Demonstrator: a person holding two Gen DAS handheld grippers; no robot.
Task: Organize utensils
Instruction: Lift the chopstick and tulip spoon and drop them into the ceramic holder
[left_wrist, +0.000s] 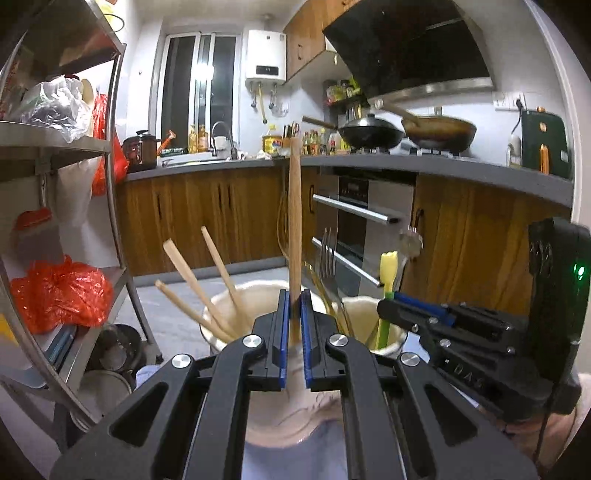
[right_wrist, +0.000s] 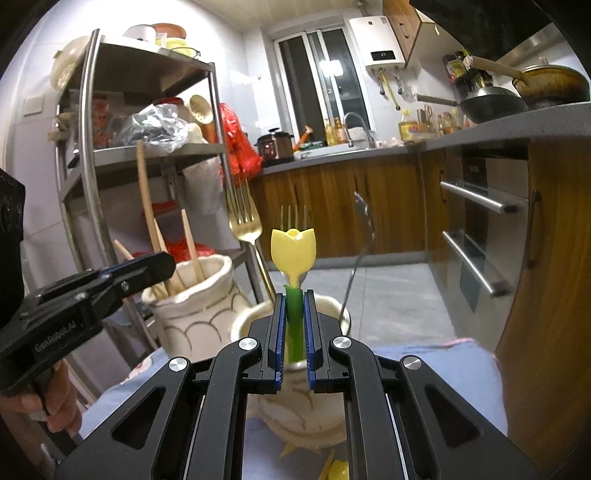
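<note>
My left gripper (left_wrist: 294, 295) is shut on a long upright wooden handle (left_wrist: 294, 221), right above a cream ceramic jar (left_wrist: 258, 286) that holds several wooden chopsticks (left_wrist: 192, 280). In the right wrist view my right gripper (right_wrist: 293, 295) is shut on the green stem of a yellow tulip-shaped utensil (right_wrist: 293, 251). It stands in a second cream jar (right_wrist: 328, 301) with a gold fork (right_wrist: 243, 221), a silver fork (right_wrist: 293, 214) and a spoon (right_wrist: 364, 221). The left gripper (right_wrist: 162, 266) shows at the left over the chopstick jar (right_wrist: 199, 317). The right gripper (left_wrist: 388, 304) shows beside the tulip utensil (left_wrist: 389, 266).
Both jars stand on a pale blue cloth (right_wrist: 424, 365). A steel shelf rack (left_wrist: 110, 184) with plastic bags and bowls stands close on the left. Wooden cabinets, a built-in oven (left_wrist: 362, 221) and a grey counter with pans run behind. A person's hand (right_wrist: 55, 413) holds the left gripper.
</note>
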